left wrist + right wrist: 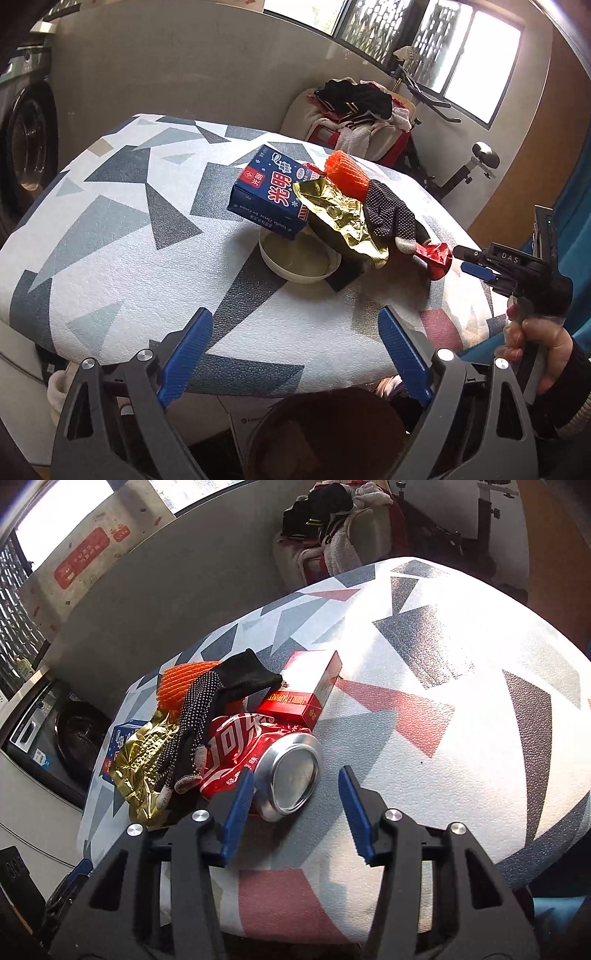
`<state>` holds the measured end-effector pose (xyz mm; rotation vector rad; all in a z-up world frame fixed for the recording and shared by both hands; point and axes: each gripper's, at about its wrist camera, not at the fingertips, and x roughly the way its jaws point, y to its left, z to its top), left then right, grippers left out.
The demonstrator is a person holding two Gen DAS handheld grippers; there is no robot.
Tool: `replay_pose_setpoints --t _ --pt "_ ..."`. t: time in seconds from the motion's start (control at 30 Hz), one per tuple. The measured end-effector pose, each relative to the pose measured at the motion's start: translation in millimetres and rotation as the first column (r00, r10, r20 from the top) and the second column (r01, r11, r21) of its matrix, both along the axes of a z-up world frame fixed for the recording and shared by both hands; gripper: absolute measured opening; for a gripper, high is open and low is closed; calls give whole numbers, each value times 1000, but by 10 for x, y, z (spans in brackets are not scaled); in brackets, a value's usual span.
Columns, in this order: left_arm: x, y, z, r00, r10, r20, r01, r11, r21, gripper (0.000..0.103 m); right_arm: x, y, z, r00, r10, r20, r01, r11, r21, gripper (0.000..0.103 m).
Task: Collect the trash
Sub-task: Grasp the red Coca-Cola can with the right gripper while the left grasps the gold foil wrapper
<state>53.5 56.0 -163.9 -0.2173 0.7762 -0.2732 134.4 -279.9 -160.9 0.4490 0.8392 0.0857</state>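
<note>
A crushed red can (236,753) lies on the patterned table (443,738), its silver base toward me. My right gripper (295,775) is open around that base: the left finger (240,801) is at the can's side and the right one stands clear of it. A black dotted glove (199,716), a gold foil wrapper (144,760) and a red cigarette box (306,690) lie against the can. My left gripper (295,314) hangs open and empty over the table's near edge. A blue ice cream box (266,192), orange mesh (347,173) and a white bowl (295,258) lie beyond it.
A brown bin (328,432) stands below the table's near edge, under my left gripper. A washing machine (26,147) is at the far left. A chair piled with clothes (354,110) and an exercise bike (476,166) stand behind the table. A hand (535,343) holds the right gripper.
</note>
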Motion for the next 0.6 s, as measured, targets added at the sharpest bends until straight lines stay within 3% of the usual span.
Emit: replay_pose_setpoints --t 0.23,0.3,0.33,0.47,0.53,0.6 --pt "110 -11 49 1000 7 -26 -9 997 -72 80 220 165 -93 999 10 -34 -10 1000 -21 50" --pt "164 -13 70 999 2 -41 -7 994 -107 76 278 138 -163 999 10 -53 -10 1000 5 28" --pt "201 -15 83 999 0 -48 -7 992 -127 74 275 124 -165 999 5 -54 -5 1000 14 27" --pt "474 -86 39 992 -56 -113 25 967 -255 65 190 95 -92 1000 12 -10 -12 999 -32 26" --pt "659 -168 -20 985 -74 -154 26 957 -290 54 150 80 -85 1000 20 0 -20 999 -41 26" --pt "806 -249 -60 981 -79 -175 22 951 -308 51 110 58 -86 1000 21 6 -20 999 -49 26"
